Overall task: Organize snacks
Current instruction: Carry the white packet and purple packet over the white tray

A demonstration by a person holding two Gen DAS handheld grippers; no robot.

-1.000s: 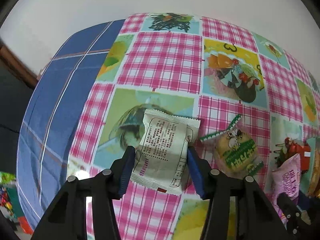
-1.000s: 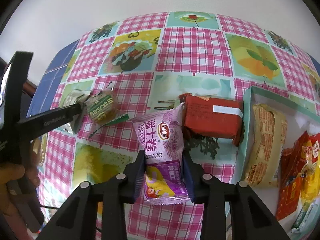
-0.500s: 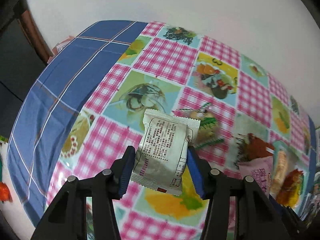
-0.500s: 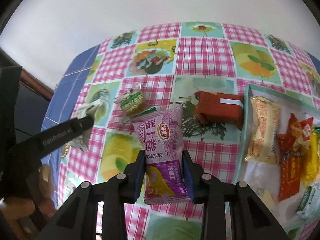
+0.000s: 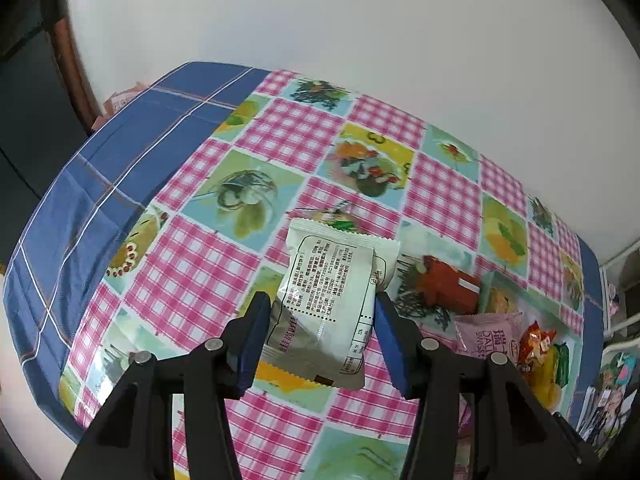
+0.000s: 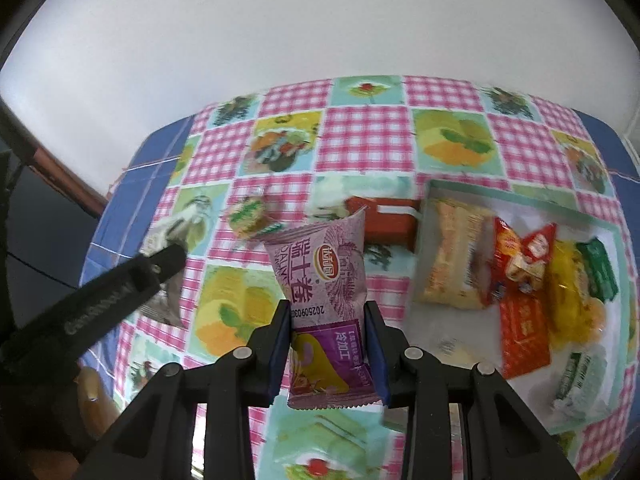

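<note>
My left gripper [image 5: 320, 312] is shut on a white snack packet [image 5: 328, 300] with black print and holds it above the tablecloth. My right gripper [image 6: 326, 314] is shut on a purple snack packet [image 6: 324, 284], also lifted; that packet shows in the left wrist view [image 5: 486, 338]. A white tray [image 6: 608, 236] at the right holds several packets. A red packet [image 6: 386, 222] and a small green-labelled snack [image 6: 248, 216] lie on the cloth left of the tray.
The table has a pink checked cloth with fruit pictures [image 5: 280, 136] over a blue cloth [image 5: 120, 152]. A white wall stands behind. The left gripper's arm [image 6: 100, 304] crosses the right wrist view at the left.
Both grippers have risen higher above the table with their packets. The table looks smaller and the tray has come further into view.
</note>
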